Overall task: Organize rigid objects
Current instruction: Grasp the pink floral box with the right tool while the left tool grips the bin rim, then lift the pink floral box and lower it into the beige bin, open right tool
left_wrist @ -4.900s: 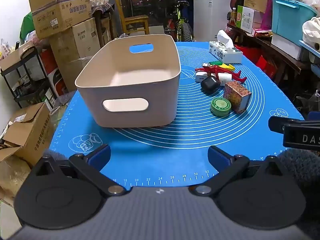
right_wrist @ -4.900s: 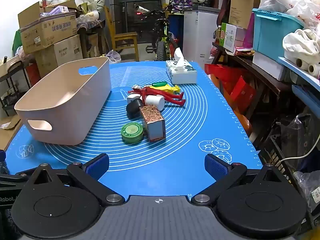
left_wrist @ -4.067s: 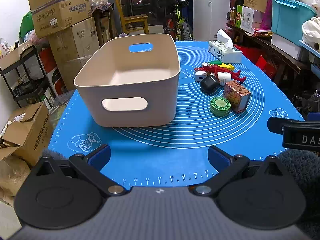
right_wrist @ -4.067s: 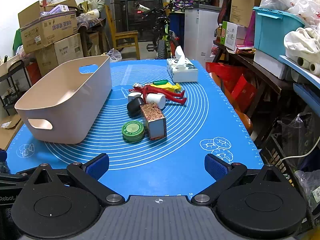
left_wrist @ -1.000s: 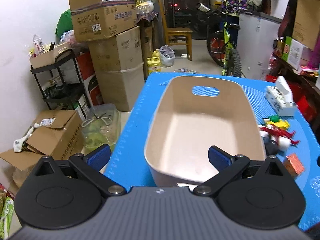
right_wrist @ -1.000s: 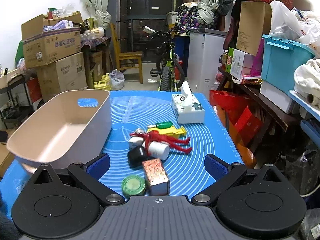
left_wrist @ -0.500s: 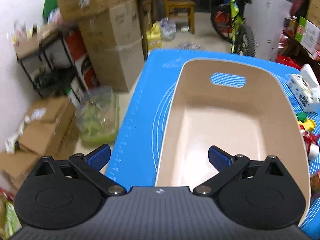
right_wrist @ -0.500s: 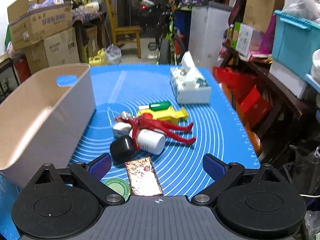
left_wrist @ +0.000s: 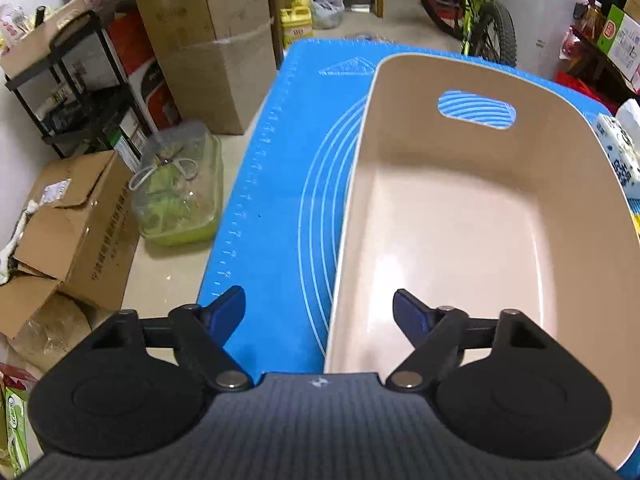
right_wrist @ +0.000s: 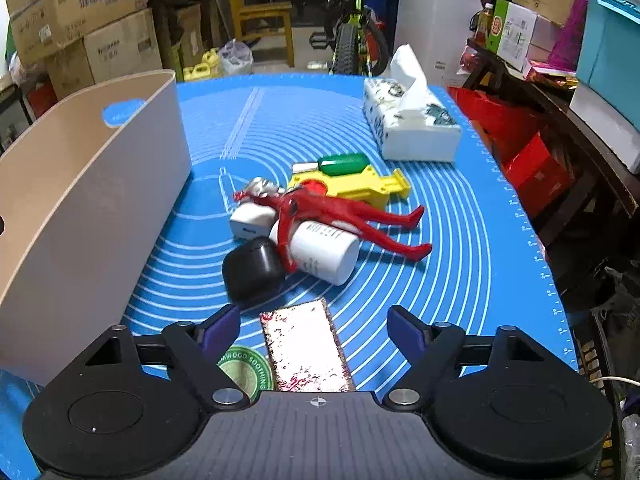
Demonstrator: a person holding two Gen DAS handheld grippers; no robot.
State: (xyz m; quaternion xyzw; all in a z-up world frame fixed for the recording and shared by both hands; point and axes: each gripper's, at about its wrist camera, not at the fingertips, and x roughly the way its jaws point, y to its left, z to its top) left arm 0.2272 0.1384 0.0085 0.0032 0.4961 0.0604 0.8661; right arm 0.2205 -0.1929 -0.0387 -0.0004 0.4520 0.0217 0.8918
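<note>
Here we hold our right gripper point(right_wrist: 314, 322) spread wide and empty, just over a patterned box point(right_wrist: 306, 350) lying between its fingers, with a green round tin point(right_wrist: 246, 368) touching the box on the left-finger side. Directly ahead, a black cap point(right_wrist: 252, 266) and a white bottle point(right_wrist: 320, 252) crowd the way, a red figure point(right_wrist: 332, 214) sprawls across the bottle, and a white charger point(right_wrist: 252, 220), a yellow toy point(right_wrist: 352, 186) and a green-capped bottle point(right_wrist: 340, 164) lie beyond; a tissue box point(right_wrist: 412, 124) stands farther off to the right. Our left gripper point(left_wrist: 318, 310) is likewise parted and holds nothing, straddling the near left wall of the beige bin point(left_wrist: 348, 240), one finger outside over the blue mat point(left_wrist: 276, 200), one inside. The bin's interior shows only its bare floor.
</note>
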